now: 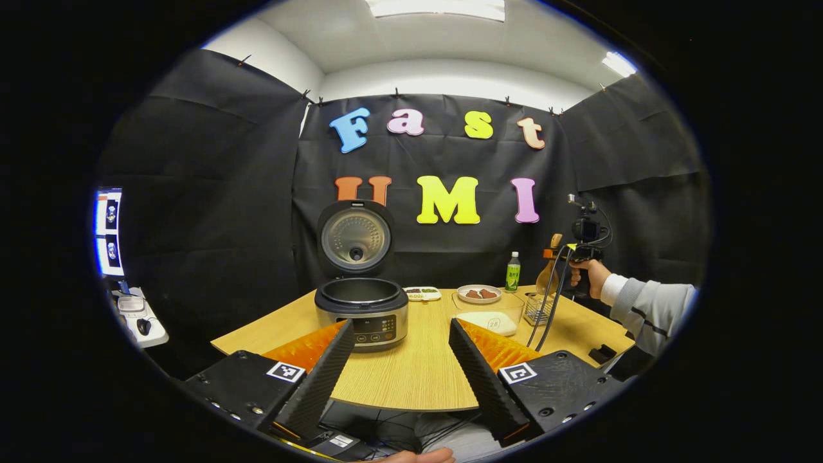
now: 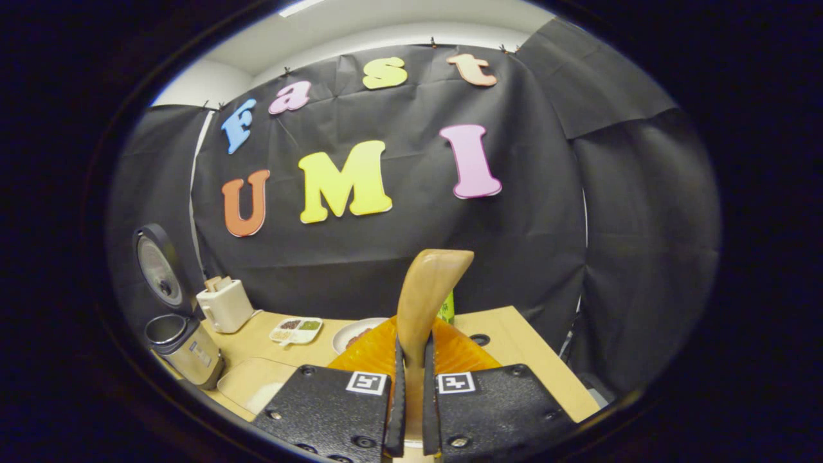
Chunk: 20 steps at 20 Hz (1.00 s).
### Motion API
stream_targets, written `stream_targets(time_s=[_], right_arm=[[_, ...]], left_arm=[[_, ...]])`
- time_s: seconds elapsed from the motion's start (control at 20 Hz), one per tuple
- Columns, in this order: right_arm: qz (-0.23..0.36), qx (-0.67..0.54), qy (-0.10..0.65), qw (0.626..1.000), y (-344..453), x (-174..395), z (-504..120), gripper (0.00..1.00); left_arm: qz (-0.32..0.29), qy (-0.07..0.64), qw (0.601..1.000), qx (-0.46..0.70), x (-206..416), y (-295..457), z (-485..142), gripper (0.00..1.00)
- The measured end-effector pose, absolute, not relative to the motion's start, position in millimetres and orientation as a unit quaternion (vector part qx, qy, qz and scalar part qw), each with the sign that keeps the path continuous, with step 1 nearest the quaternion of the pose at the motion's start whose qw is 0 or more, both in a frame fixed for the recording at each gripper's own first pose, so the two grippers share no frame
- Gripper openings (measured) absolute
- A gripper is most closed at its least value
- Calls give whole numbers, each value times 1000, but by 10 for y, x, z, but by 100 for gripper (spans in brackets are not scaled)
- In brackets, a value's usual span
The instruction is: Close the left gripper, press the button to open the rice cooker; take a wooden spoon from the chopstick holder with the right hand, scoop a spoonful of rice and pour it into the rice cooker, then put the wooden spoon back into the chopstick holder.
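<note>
Wooden spoon [image 2: 424, 302]: clamped upright in right tool [image 2: 411, 411], raised above chopstick holder [image 1: 539, 308]. Rice container [image 1: 490, 316] just left of it; open rice cooker [image 1: 361, 308] farther left. Left tool [image 1: 402, 366] spread wide, empty.

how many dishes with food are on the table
2: a round plate holding brown pieces behind the clear rice container, and a small divided tray to its left, beside the open rice cooker. Others may be hidden.

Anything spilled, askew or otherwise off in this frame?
Nothing stands out. The rice cooker stands upright on the table with its lid raised, the right gripper is shut on the wooden spoon, and the left gripper is open. No spill shows.
</note>
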State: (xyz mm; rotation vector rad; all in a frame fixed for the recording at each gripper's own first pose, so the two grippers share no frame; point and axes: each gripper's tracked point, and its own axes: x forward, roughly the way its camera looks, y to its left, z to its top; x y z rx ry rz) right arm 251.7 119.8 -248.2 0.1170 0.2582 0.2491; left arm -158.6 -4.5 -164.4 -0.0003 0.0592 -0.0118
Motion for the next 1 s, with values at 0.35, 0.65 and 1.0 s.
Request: stream_targets(time_s=[0.35, 0.65, 1.0], right_arm=[[137, 86, 160, 974, 1116, 2616, -2705, 67], [105, 74, 97, 987, 865, 2255, -2171, 95], [102, 101, 124, 982, 790, 1425, -1916, 100]], left_arm=[[-11, 44, 999, 4, -1564, -32, -1739, 95], [-14, 44, 999, -17, -1431, -102, -1670, 94], [20, 26, 999, 5, -1356, 39, -1368, 94]])
